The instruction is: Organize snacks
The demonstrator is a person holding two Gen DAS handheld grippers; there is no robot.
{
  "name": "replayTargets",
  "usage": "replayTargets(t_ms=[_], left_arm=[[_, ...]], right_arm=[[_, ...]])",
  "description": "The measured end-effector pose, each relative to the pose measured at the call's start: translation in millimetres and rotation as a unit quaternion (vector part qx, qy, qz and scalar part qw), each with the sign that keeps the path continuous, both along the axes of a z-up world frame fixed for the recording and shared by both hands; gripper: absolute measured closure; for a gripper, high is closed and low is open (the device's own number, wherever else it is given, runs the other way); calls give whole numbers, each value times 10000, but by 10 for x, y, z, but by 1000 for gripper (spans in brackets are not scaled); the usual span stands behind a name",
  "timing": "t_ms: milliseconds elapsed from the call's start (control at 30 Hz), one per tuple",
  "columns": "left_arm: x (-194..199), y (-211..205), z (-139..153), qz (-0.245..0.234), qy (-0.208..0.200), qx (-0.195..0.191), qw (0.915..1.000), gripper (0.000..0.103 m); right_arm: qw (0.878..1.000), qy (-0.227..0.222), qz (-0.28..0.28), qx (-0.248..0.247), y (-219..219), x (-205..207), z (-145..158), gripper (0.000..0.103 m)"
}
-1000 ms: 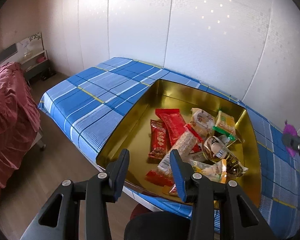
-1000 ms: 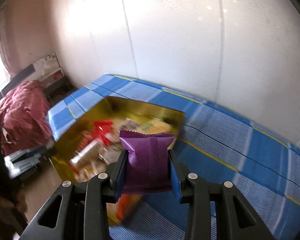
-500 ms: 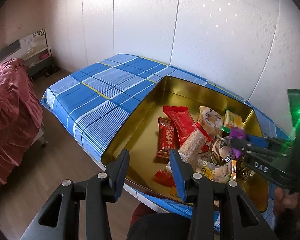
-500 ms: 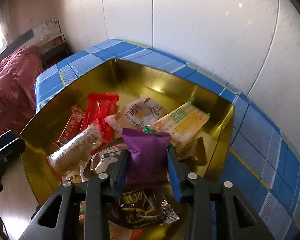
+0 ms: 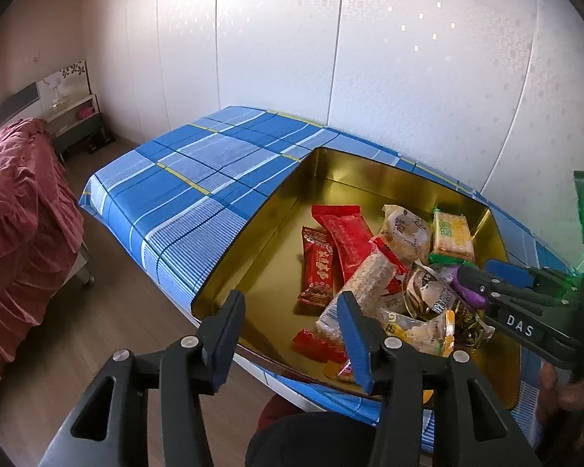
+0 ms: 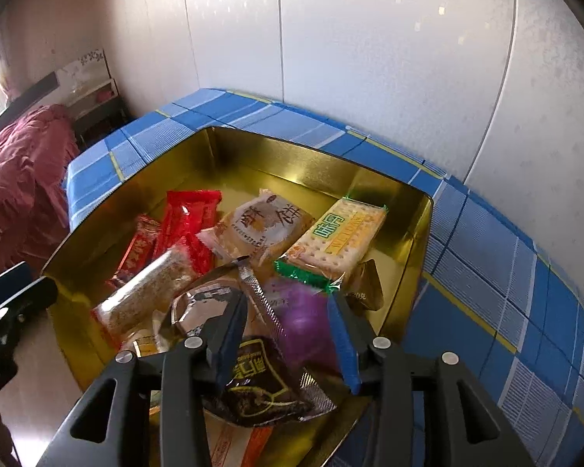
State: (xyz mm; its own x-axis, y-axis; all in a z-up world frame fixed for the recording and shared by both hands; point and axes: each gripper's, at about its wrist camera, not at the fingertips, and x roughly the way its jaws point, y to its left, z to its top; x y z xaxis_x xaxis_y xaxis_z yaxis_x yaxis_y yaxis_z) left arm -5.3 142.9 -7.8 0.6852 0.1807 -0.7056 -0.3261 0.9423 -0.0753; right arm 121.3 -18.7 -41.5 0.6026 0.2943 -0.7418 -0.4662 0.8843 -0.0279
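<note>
An open gold tin (image 5: 253, 229) (image 6: 311, 163) on the blue plaid table holds several snack packets: red bars (image 5: 342, 233), a pastry pack (image 6: 264, 225), a green-edged cracker pack (image 6: 342, 233), a sesame bar (image 6: 148, 292) and a dark packet (image 6: 261, 389). My right gripper (image 6: 287, 299) (image 5: 475, 272) hangs low over the tin's right part with its jaws opening. The purple packet (image 6: 303, 319) (image 5: 471, 295) is blurred between them, loose from the pads, over the pile. My left gripper (image 5: 291, 297) (image 6: 15, 288) hovers at the tin's near edge, jaws opening, with nothing between them.
The plaid cloth (image 5: 198, 179) covers the table left of and behind the tin, up to a white panelled wall. Red bedding (image 5: 15, 202) and a small nightstand (image 5: 74, 116) stand at far left over wooden floor. A hand (image 5: 564, 385) holds the right gripper.
My right gripper came from the table's right side over the tin and sank with the purple packet; its jaws have now widened and the packet slips down. The left jaws widened slightly.
</note>
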Motion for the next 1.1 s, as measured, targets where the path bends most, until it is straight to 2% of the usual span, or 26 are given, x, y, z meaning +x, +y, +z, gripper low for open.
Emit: replayTargets(t_ms=[233,433,633,700,1100], left_arm=[[-32,-76,54,-26,-58,99,9999,47],[-82,-192,114,-127,-162,247,9995,46],[-179,-372,183,-242,-370,394,9982,40],[-226,-444,205,-288,-462,432,9976,34],[-383,-719,270,-536,-626,575,9949,21]], right_arm=[[9997,-203,-117,117,-73,-173,72,59],[9961,-577,-544,381,-240,-406,200,58],[9888,-928,-1051,518,-494,-733,268,55],[9868,-977,-1176,537,-569,-823,256,54],[9841,-1059,-1333,500,-696,-1062,199,54]])
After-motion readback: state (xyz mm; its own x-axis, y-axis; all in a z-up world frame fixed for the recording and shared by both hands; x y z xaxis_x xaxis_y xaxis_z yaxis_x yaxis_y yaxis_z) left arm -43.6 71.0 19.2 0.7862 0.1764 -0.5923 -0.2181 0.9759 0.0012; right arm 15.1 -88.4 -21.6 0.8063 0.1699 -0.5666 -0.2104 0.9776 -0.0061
